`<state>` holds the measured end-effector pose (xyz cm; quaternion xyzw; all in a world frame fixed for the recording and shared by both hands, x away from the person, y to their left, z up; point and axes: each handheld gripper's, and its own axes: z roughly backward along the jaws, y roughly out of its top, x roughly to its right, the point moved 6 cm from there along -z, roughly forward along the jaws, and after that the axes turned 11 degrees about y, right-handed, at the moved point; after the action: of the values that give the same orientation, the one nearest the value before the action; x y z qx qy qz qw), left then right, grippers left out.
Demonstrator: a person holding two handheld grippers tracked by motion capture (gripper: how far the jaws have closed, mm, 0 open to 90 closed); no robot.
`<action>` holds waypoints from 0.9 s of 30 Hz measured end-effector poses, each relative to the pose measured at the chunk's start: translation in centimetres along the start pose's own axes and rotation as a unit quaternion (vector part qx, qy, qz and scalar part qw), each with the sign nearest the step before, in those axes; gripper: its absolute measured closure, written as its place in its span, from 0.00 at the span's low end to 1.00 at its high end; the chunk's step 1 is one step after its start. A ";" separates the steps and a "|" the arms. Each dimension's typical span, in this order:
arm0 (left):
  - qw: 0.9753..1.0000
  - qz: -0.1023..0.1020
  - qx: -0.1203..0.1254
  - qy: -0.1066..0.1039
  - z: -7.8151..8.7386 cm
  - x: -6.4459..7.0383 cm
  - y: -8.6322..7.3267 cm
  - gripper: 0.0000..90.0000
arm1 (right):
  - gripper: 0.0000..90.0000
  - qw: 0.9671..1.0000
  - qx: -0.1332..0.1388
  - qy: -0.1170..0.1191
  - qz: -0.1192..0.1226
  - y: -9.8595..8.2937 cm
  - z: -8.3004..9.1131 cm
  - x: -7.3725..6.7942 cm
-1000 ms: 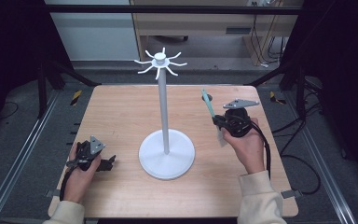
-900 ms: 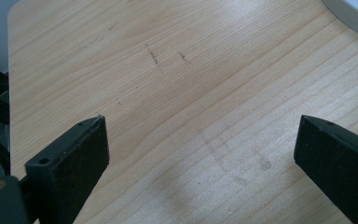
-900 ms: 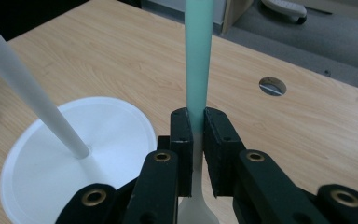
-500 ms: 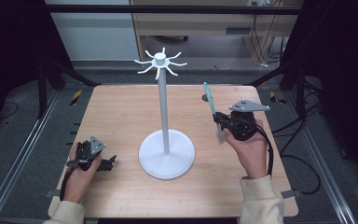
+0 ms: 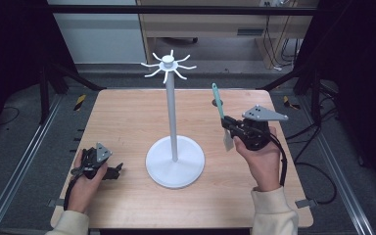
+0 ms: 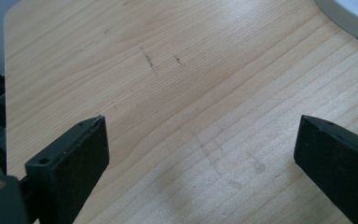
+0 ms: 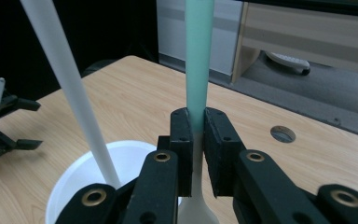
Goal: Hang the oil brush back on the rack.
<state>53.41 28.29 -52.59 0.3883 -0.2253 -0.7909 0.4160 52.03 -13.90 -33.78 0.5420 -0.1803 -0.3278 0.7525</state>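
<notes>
A tall white hook stand [image 5: 171, 110] rises from a round base [image 5: 175, 161] at the table's middle, with several curved hooks [image 5: 168, 62] at its top. To its right, my right gripper [image 5: 230, 128] is shut on a utensil with a teal handle [image 5: 217, 100] that points up and a white lower end [image 5: 228, 141]. In the right gripper view the jaws clamp the teal handle [image 7: 198, 70], my right gripper [image 7: 196, 126] beside the stand's pole [image 7: 70, 88]. My left gripper [image 5: 115, 170] rests on the table at the front left, open and empty [image 6: 200, 140].
The wooden table [image 5: 127, 122] has bare wood around the stand. The stand's white base [image 6: 354, 14] edges into the left gripper view's top right corner. Black frame legs and cables stand beyond the table's edges. A cable hole [image 7: 282, 134] sits in the table's far right corner.
My right gripper has lifted the utensil a little and shifted slightly right, with the handle's tip now higher. The left gripper has stayed where it was.
</notes>
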 end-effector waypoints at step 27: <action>1.000 -0.003 -0.002 -0.003 -0.1 0.2 0.0 0.03 | 0.91 0.997 0.057 0.048 0.037 3.1 1.2 -4.4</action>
<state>53.41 28.14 -52.70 0.3856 -0.2243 -0.7937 0.4136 49.01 -11.10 -30.06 0.5922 -0.1822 -0.2625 0.7397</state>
